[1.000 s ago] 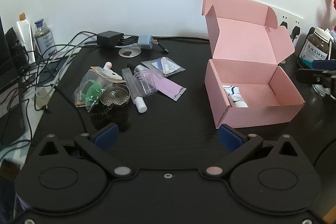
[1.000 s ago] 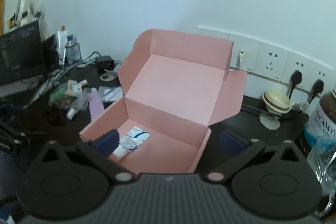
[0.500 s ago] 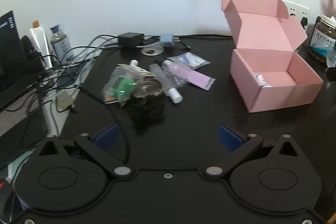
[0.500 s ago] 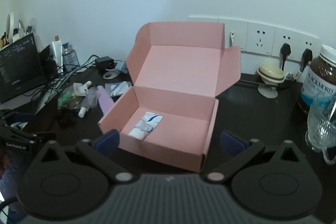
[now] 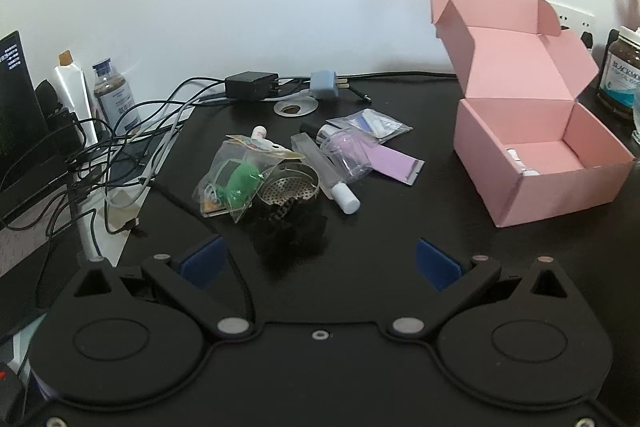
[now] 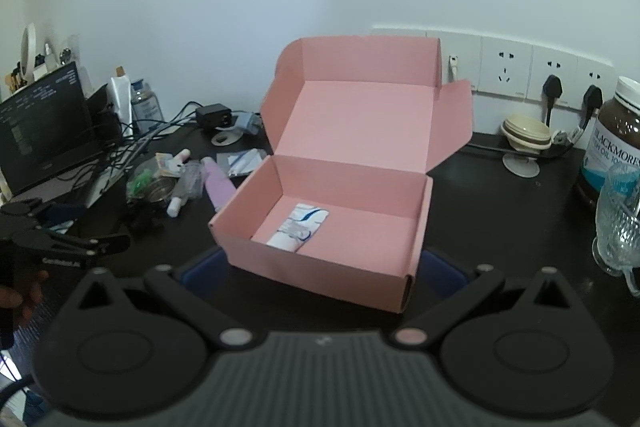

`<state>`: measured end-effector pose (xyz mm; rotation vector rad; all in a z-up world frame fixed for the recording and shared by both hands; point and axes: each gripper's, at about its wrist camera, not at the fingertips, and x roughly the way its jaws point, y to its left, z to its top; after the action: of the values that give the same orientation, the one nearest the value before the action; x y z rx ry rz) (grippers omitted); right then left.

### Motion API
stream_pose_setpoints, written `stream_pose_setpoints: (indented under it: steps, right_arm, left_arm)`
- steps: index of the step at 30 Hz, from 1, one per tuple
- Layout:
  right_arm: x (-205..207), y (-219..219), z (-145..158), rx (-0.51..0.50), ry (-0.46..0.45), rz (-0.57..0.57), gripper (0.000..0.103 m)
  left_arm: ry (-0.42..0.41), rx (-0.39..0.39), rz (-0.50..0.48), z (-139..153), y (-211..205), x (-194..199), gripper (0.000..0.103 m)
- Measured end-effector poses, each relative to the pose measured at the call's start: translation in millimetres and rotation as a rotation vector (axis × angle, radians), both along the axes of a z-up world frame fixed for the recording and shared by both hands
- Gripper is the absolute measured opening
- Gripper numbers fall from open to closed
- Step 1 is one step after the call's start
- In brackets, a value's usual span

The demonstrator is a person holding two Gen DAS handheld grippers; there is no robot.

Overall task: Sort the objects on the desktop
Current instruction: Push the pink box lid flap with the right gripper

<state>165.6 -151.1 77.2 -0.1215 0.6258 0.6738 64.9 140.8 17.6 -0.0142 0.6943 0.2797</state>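
Desktop objects lie in a small heap [image 5: 296,163] on the black desk [image 5: 400,235], at about 12 o'clock from the left gripper [image 5: 318,261]. The open pink box [image 5: 536,163] stands at about 2 o'clock from it, well apart from the heap. In the right wrist view one white tube with blue print [image 6: 299,227] already lies on the floor of the box, near the front wall.

I judge that the step in hand is to fetch the next item from the heap with the left gripper. The things overlap, so it is better to choose one at the edge. The clear tube with a white cap [image 5: 326,173] lies free at the near right side of the heap and looks easy to take across its narrow body. The metal strainer [image 5: 289,183] and the bag with a green thing inside [image 5: 236,179] touch each other, and a dark fluffy object [image 5: 292,231] lies just in front of them. A grasp there could drag a neighbour along, and the bag is soft and slippery. The cables [image 5: 132,131] at 10 o'clock should be avoided.

The left gripper's blue fingers [image 5: 202,261] are wide apart and hold nothing; they hover short of the heap and touch no item. The right gripper [image 6: 320,269] also has its fingers spread wide and empty. It hangs before the box, whose front wall shows between the fingers without visible contact.
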Motion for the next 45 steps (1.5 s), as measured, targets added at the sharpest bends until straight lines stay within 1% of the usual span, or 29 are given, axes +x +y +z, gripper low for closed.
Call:
stream_pose_setpoints:
  steps: [7, 15, 23, 26, 30, 33, 37, 39, 41, 43, 45]
  right_arm:
    - [3.2, -5.6, -4.3, -0.002, 0.016, -0.018, 0.102]
    - [8.1, -12.1, -8.9, -0.006, 0.033, -0.044, 0.102]
    - [11.4, -9.5, -10.3, -0.004, 0.034, -0.047, 0.102]
    - [12.7, -8.6, -10.2, -0.003, 0.035, -0.048, 0.102]
    - [20.8, -8.7, -5.0, -0.01, 0.01, -0.03, 0.102]
    - [38.5, -9.9, 3.0, -0.009, -0.023, -0.005, 0.102]
    - [80.5, -13.3, 11.2, 0.008, -0.045, 0.044, 0.102]
    - [104.9, -16.3, 10.0, 0.031, -0.023, 0.071, 0.102]
    - [129.4, -19.5, 5.7, 0.065, 0.019, 0.106, 0.102]
    - [153.0, -20.4, -0.8, 0.1, 0.069, 0.147, 0.102]
    - [171.0, -18.0, -9.1, 0.112, 0.103, 0.179, 0.102]
  left_arm:
    - [-0.01, -0.031, 0.039, 1.3, 14.5, 11.6, 0.099]
    - [-0.015, -0.038, 0.033, 2.2, 15.8, 17.0, 0.099]
    - [-0.021, -0.055, 0.035, 5.1, 17.0, 18.5, 0.099]
    - [-0.037, -0.083, 0.023, 10.9, 12.9, 21.3, 0.1]
    - [-0.055, -0.108, -0.034, 21.1, -8.1, 34.6, 0.1]
    - [-0.062, -0.135, -0.096, 27.7, -31.0, 46.7, 0.1]
    - [-0.056, -0.173, -0.176, 30.5, -66.6, 63.3, 0.1]
    - [-0.04, -0.161, -0.195, 28.8, -81.2, 70.8, 0.1]
    - [-0.019, -0.14, -0.202, 26.2, -93.8, 78.2, 0.1]
    - [0.002, -0.124, -0.186, 22.7, -101.0, 85.1, 0.1]
    - [0.021, -0.125, -0.163, 17.7, -104.8, 89.6, 0.1]
